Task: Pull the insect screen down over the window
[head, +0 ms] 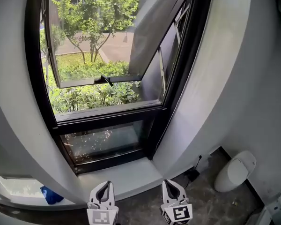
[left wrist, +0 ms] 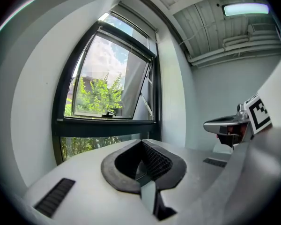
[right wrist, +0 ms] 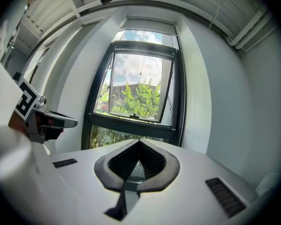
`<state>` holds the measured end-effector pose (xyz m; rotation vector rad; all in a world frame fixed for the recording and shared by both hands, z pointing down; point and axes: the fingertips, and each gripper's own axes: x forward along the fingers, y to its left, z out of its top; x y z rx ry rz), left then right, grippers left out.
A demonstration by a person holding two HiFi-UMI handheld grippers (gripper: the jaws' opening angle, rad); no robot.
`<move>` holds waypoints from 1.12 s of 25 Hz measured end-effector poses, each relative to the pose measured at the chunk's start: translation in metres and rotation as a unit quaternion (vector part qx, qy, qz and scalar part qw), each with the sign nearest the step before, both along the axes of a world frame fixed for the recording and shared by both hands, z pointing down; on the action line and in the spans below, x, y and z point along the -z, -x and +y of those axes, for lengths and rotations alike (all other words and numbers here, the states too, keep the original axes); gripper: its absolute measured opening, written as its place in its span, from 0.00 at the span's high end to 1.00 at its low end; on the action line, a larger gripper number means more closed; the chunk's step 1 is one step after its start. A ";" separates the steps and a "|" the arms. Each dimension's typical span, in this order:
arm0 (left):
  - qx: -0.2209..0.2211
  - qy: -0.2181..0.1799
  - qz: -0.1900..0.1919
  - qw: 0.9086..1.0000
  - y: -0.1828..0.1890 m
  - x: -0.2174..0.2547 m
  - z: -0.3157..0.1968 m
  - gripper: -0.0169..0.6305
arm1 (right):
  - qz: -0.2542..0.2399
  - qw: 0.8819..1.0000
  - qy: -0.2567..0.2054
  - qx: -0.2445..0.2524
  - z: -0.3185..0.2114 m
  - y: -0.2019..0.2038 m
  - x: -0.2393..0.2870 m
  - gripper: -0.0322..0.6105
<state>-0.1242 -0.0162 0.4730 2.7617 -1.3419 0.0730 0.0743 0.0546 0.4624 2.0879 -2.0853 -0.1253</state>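
Observation:
A tall black-framed window (head: 42, 93) is set in a white wall, and its upper sash (head: 98, 81) is swung outward, with trees beyond. At the window's top sits the screen's white housing (right wrist: 150, 23), and a thin pull cord (right wrist: 141, 68) hangs down from it. No screen covers the glass. My left gripper (head: 103, 184) and right gripper (head: 172, 183) are side by side below the sill, well short of the window, both shut and empty. Level with the lower pane, the left gripper (left wrist: 141, 142) has the right one (left wrist: 234, 123) beside it. The right gripper (right wrist: 139, 141) faces the window squarely.
A white sill (head: 126, 175) runs under the fixed lower pane (head: 103, 142). A white rounded fixture (head: 235, 170) stands on the grey floor at the right, with a plug and cable (head: 194, 172) by the wall. A blue object (head: 50, 195) lies at the lower left.

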 end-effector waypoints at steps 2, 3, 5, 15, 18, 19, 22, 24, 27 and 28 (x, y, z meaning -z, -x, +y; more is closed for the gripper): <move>-0.007 -0.006 0.009 1.000 0.006 0.008 -0.011 0.95 | 0.005 1.000 -0.010 -0.001 -0.013 0.003 0.009 0.95; -0.008 -0.007 0.011 1.000 0.009 0.011 -0.017 0.95 | 0.008 1.000 -0.014 -0.002 -0.019 0.005 0.015 0.95; -0.012 -0.008 0.015 1.000 0.014 0.014 -0.026 0.95 | 0.012 1.000 -0.016 -0.004 -0.030 0.009 0.023 0.96; 0.015 -0.003 -0.003 1.000 0.026 0.006 -0.062 0.95 | 0.037 0.999 -0.022 0.011 -0.082 0.022 0.030 0.95; 0.030 -0.001 -0.013 0.999 0.026 0.007 -0.072 0.95 | 0.028 0.999 -0.027 0.028 -0.100 0.018 0.029 0.95; 0.035 0.000 -0.016 0.999 0.026 0.007 -0.076 0.95 | 0.026 0.999 -0.031 0.036 -0.108 0.017 0.029 0.95; 0.054 0.000 -0.024 0.998 0.020 0.010 -0.091 0.95 | 0.015 0.997 -0.041 0.056 -0.134 0.007 0.030 0.95; 0.070 -0.004 -0.025 0.997 0.010 0.014 -0.106 0.95 | 0.006 0.997 -0.045 0.062 -0.155 -0.007 0.031 0.95; 0.094 -0.008 -0.022 0.995 -0.013 0.024 -0.136 0.95 | -0.008 0.996 -0.047 0.074 -0.190 -0.030 0.034 0.96; 0.101 -0.009 -0.023 0.995 -0.021 0.028 -0.145 0.95 | -0.012 0.996 -0.048 0.079 -0.201 -0.038 0.036 0.95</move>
